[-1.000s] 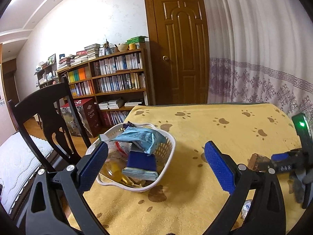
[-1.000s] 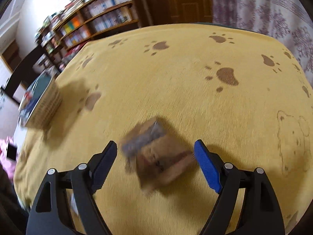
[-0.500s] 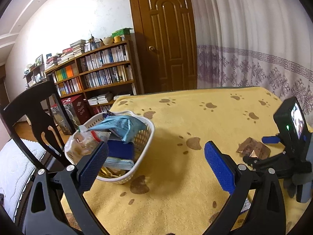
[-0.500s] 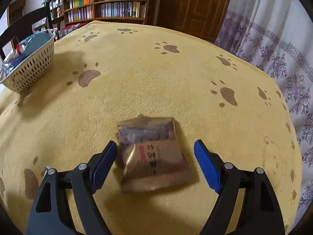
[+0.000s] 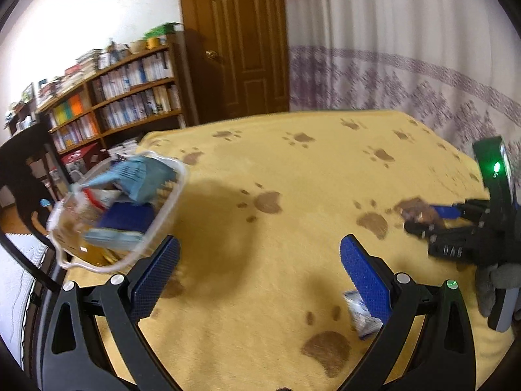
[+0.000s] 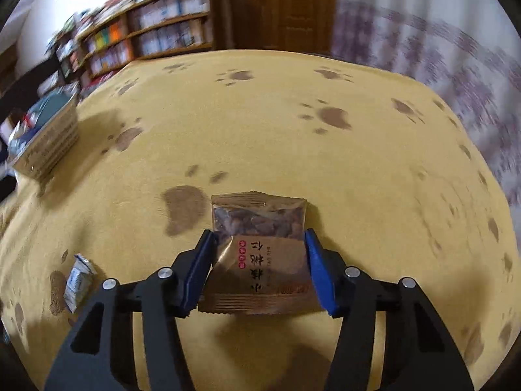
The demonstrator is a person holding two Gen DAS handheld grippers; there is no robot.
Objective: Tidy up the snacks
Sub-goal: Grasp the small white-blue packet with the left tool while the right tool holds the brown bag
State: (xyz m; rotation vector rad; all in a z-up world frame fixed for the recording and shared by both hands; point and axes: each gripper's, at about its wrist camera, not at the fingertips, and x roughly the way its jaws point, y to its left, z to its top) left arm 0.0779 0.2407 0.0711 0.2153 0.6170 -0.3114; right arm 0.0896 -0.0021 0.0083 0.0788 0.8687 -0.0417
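Observation:
A brown snack packet (image 6: 259,254) lies between the blue pads of my right gripper (image 6: 259,244), which is shut on its two sides just above the yellow paw-print cloth. The left wrist view catches that packet (image 5: 418,211) far right, half hidden by the right gripper (image 5: 436,216). My left gripper (image 5: 259,267) stands open over bare cloth. A white basket (image 5: 169,208) holding a blue bag and other snacks sits at the table's left edge, also at the far left (image 6: 53,143) in the right wrist view. A small white-blue sachet (image 6: 76,282) lies on the cloth, behind my left gripper's right finger (image 5: 359,312).
A dark wooden chair (image 5: 22,169) stands past the table's left edge beside the basket. Bookshelves (image 5: 120,97), a brown door (image 5: 241,45) and a patterned curtain (image 5: 407,49) are beyond the far edge. A gloved hand (image 5: 498,280) holds the right gripper.
My right gripper has gone from open around the brown packet to shut on its sides. The left gripper has swung so the basket sits further left; it stays open.

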